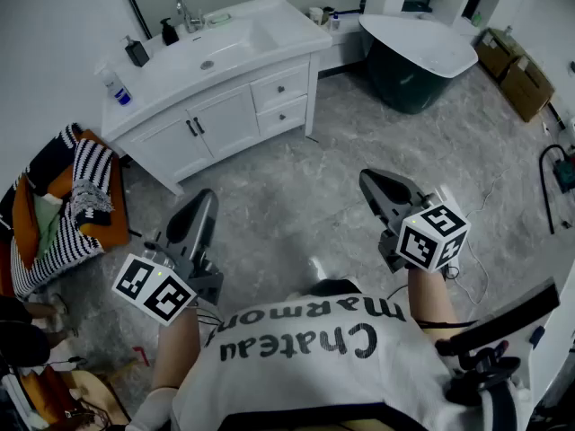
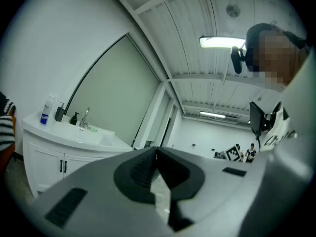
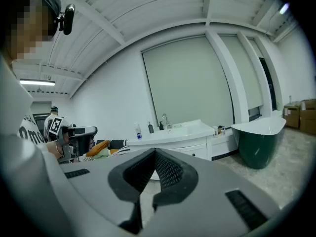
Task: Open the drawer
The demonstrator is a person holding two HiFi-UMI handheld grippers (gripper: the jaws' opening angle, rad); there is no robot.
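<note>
A white vanity cabinet stands far ahead on the grey floor, with two stacked drawers on its right side and two doors to their left. My left gripper and right gripper are held in the air near the person's body, well short of the cabinet, both pointing towards it. In the left gripper view the jaws meet at the tip with nothing between them. In the right gripper view my gripper is likewise shut and empty, with the vanity in the distance beyond it.
A sink, faucet and soap bottles sit on the vanity top. A dark green tub with a white rim stands to the right, cardboard boxes beyond it. Striped clothes lie piled at the left. A cable runs along the floor at the right.
</note>
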